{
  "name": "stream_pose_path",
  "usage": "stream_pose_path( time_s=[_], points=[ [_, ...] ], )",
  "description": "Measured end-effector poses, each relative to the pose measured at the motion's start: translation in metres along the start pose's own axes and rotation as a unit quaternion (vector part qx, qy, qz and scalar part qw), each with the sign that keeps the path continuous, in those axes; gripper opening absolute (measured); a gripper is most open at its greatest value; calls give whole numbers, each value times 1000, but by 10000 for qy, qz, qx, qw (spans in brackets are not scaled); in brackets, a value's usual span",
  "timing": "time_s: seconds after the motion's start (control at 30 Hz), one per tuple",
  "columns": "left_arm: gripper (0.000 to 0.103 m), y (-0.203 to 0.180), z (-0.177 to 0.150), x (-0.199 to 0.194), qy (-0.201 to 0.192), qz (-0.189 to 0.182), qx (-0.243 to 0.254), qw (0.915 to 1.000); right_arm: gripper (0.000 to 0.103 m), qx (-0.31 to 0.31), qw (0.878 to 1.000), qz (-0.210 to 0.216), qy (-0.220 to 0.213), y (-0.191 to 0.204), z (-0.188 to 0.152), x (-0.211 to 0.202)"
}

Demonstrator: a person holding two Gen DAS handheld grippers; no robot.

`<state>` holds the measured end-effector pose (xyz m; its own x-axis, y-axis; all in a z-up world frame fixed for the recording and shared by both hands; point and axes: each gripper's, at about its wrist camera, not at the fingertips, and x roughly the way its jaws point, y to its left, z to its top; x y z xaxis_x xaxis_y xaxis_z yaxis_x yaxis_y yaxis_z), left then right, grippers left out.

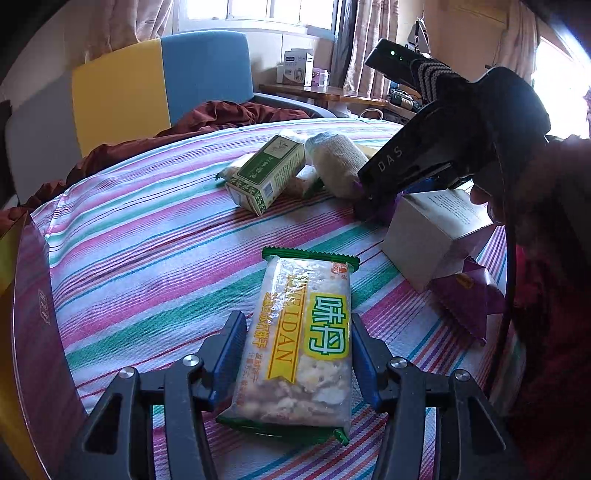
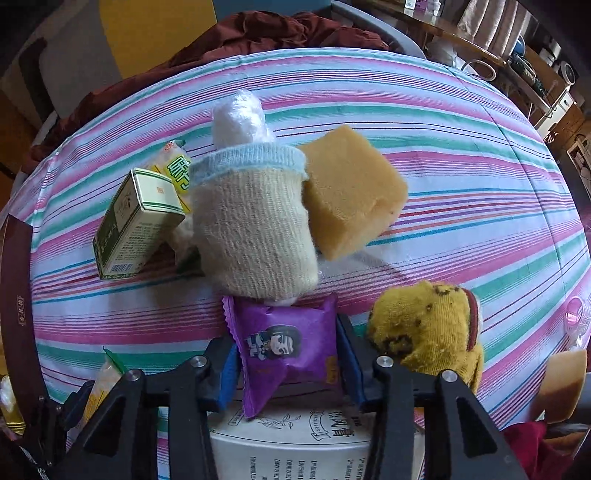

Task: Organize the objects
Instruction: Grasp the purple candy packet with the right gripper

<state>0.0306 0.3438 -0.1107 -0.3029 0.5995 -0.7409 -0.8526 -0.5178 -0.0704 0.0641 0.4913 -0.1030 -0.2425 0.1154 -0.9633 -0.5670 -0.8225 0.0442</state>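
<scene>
- The left gripper (image 1: 297, 354) grasps a green-edged cracker packet (image 1: 299, 343); its blue pads press both long sides. The packet's long axis runs along the fingers, pointing away from the camera, its near end resting on the striped cloth.
- The right gripper (image 2: 286, 354), pointing steeply down, is clenched on a purple snack packet (image 2: 284, 347), which sits just above a white printed box (image 2: 288, 446).
- Beyond it lie a cream knitted sock (image 2: 255, 229), a yellow sponge (image 2: 351, 195) touching the sock, a green-and-cream carton (image 2: 136, 221) lying tilted, and a mustard sock (image 2: 428, 328) to the right.
- Everything rests on a striped sheet (image 1: 147, 236) of pink, green and white, seemingly a bed.
- Behind are a yellow-and-blue chair (image 1: 159, 81), a dark red blanket (image 1: 221, 114), curtains and a bright window (image 1: 258, 14).
</scene>
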Motion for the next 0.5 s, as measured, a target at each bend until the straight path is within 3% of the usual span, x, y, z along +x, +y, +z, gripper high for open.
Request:
stream_pose_path(
  time_s=[0.1,0.2,0.27,0.4,0.5],
  points=[
    [50,1,1,-1,23,36,-44,10000,42,-150,9998,-23,-148,2,-2,-2],
    [48,3,1,-3,80,47,-69,9999,42,-547,9963,566,-331,17,-5,-12],
    [48,4,0,-5,118,71,-92,9999,42,-1045,9898,941,-210,37,-11,-11],
    [48,3,-2,-10,179,115,-83,9997,43,-1771,9803,856,-154,55,-22,-2],
    [47,4,-5,-16,218,139,-134,9996,43,-1731,9807,895,-164,54,-14,1]
  ],
)
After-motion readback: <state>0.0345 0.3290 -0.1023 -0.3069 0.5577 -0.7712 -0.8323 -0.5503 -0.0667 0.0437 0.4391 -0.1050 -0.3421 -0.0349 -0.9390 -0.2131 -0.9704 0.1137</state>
